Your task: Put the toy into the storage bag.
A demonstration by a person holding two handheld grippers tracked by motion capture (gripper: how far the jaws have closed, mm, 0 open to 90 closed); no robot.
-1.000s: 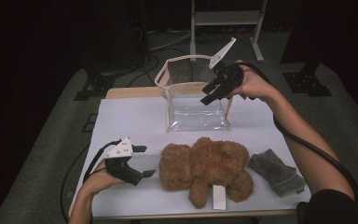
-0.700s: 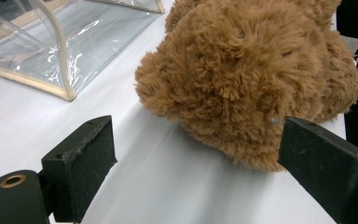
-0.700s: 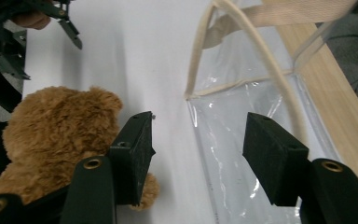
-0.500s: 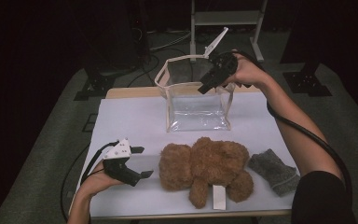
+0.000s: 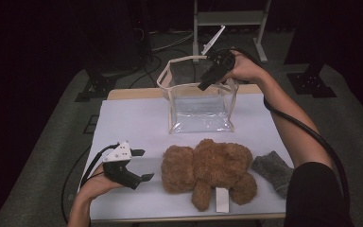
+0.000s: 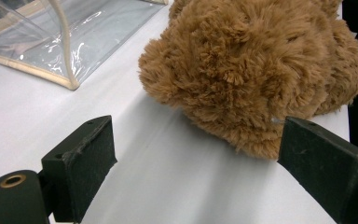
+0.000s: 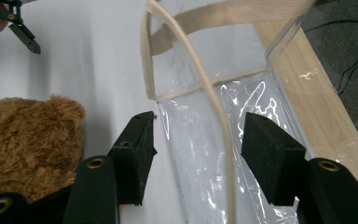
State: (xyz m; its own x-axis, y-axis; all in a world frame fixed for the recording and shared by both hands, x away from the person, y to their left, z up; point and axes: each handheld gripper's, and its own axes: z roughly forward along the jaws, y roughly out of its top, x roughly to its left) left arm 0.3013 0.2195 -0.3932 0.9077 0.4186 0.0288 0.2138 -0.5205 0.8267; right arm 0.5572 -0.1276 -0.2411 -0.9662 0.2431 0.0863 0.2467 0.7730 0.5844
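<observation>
A clear plastic bag (image 5: 199, 108) with beige trim stands open at the back of the white table (image 5: 127, 123). My right gripper (image 5: 207, 81) hovers over its back right rim, jaws open. In the right gripper view the bag's beige edge cord (image 7: 216, 116) runs between the right gripper's (image 7: 199, 154) pads without being pressed. A brown teddy bear (image 5: 208, 165) lies near the front edge. My left gripper (image 5: 142, 165) rests open on the table just left of the bear. In the left gripper view, the bear (image 6: 251, 70) lies just beyond the open left gripper (image 6: 196, 154).
A grey woolly cloth (image 5: 274, 169) lies right of the bear. A white tag (image 5: 222, 199) sticks out from the bear's underside. A wooden strip (image 5: 132, 93) edges the table's back. A metal stand (image 5: 229, 19) rises behind it.
My right gripper has moved away from me and slightly left, over the bag's back rim. The left gripper and the bear have stayed put.
</observation>
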